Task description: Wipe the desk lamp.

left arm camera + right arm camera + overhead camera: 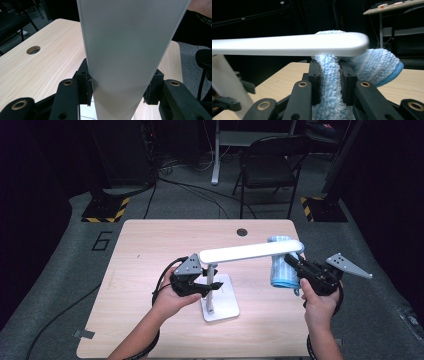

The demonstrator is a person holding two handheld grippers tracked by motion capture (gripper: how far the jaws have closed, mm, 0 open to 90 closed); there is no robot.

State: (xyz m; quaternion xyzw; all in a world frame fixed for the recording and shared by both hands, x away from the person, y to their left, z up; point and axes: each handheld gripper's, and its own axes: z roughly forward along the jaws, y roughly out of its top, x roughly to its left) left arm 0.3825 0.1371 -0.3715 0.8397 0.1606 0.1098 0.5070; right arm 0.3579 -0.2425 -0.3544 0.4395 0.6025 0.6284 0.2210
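The lamp (220, 285) arm runs level, pointing right; left claw (117, 91) clamps its post, right claw (329, 85) pinches the blue cloth (372, 65).

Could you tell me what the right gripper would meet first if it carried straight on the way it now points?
Shut on the blue cloth, the right gripper points up toward the white lamp head. Pushed on, the cloth would probably press against the head's underside first; it already looks close to it, or touching.

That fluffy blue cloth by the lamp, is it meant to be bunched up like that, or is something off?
Nothing looks damaged or spilled. The blue cloth is bunched because the right gripper pinches it under the lamp head. The left gripper clamps the lamp's stem, which stands upright.
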